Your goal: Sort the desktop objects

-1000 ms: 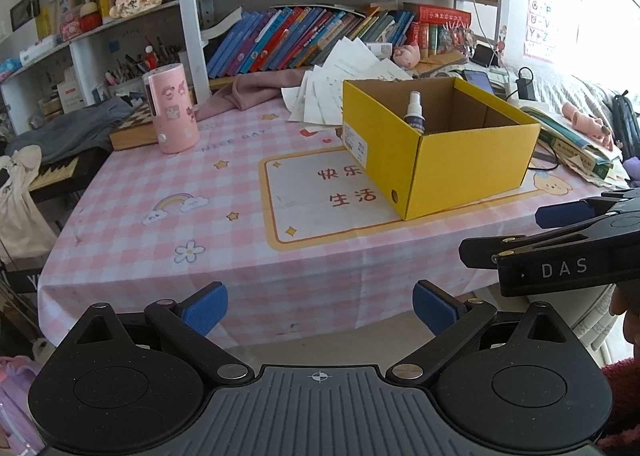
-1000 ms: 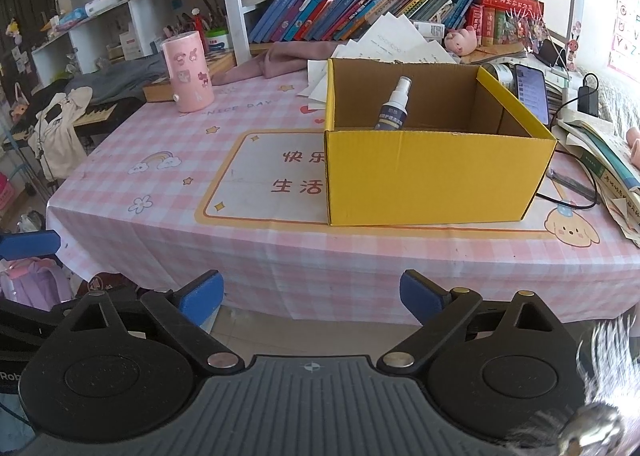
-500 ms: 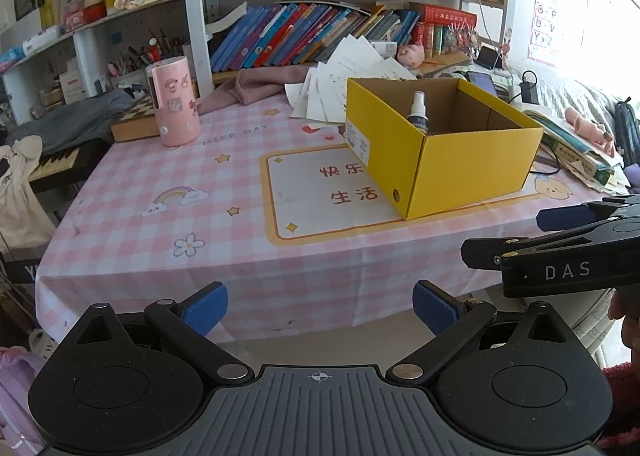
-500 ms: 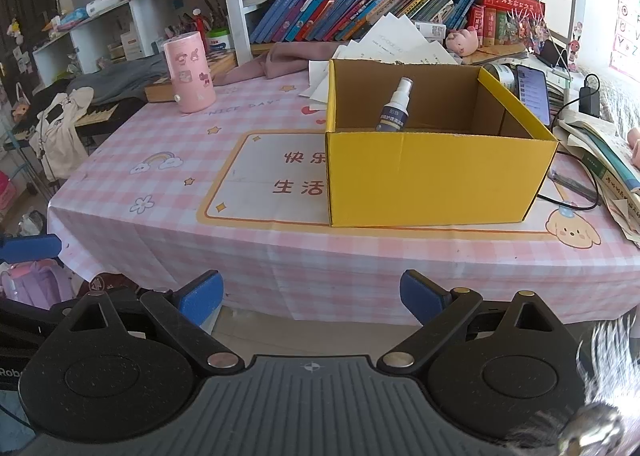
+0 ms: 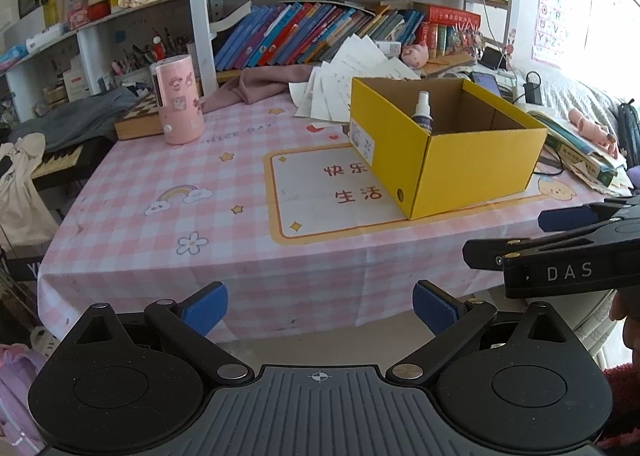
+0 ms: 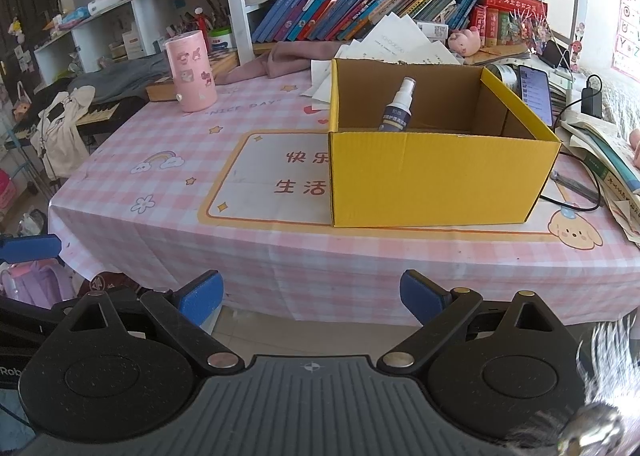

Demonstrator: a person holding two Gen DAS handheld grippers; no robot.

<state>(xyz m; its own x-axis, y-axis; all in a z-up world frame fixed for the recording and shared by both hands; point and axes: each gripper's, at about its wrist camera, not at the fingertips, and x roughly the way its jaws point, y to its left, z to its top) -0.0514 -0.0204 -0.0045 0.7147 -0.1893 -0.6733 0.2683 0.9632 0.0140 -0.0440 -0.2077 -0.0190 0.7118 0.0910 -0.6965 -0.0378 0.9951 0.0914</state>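
Observation:
A yellow cardboard box [image 5: 476,168] [image 6: 440,180] stands open on the pink checked tablecloth [image 5: 168,216], right of the middle. A small spray bottle [image 5: 423,112] [image 6: 398,106] leans inside it against the far wall. A pink cylinder with stickers [image 5: 178,100] [image 6: 191,70] stands at the back left. My left gripper [image 5: 320,306] is open and empty, held off the table's near edge. My right gripper [image 6: 310,296] is open and empty, also off the near edge; it shows in the left wrist view [image 5: 560,240] at the right.
Loose papers [image 5: 344,76] and a pink cloth [image 5: 260,86] lie behind the box. A phone [image 6: 534,92], a cable and books [image 6: 600,160] crowd the right side. A chessboard box [image 5: 140,122] lies behind the cylinder. Shelves with books rise at the back.
Both grippers have drawn back a little from the table. Nothing on the table has moved.

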